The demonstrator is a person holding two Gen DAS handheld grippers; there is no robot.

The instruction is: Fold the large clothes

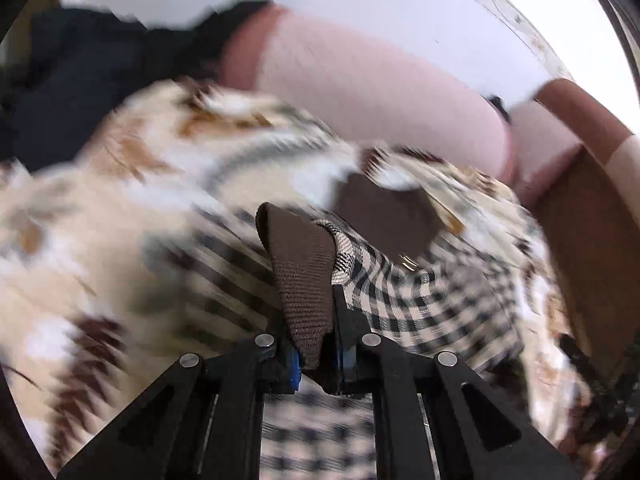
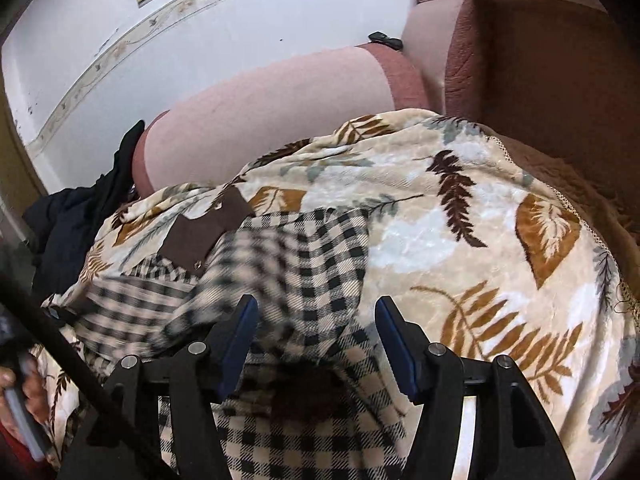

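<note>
A black-and-cream checked garment (image 2: 320, 256) with brown knit trim lies on a leaf-patterned blanket (image 2: 480, 240). My left gripper (image 1: 316, 320) is shut on a brown knit cuff (image 1: 304, 276) of the checked garment (image 1: 420, 296) and holds it up; the view is blurred by motion. My right gripper (image 2: 316, 320) is open, its blue-padded fingers (image 2: 240, 332) on either side of a fold of the checked cloth, not closed on it. A brown collar piece (image 2: 200, 232) lies at the garment's far left.
A pink and brown sofa back (image 2: 280, 100) rises behind the blanket, with a brown armrest (image 2: 540, 72) at the right. A dark navy garment (image 2: 80, 216) is heaped at the left. A small black object (image 2: 386, 40) sits on the sofa top. White wall behind.
</note>
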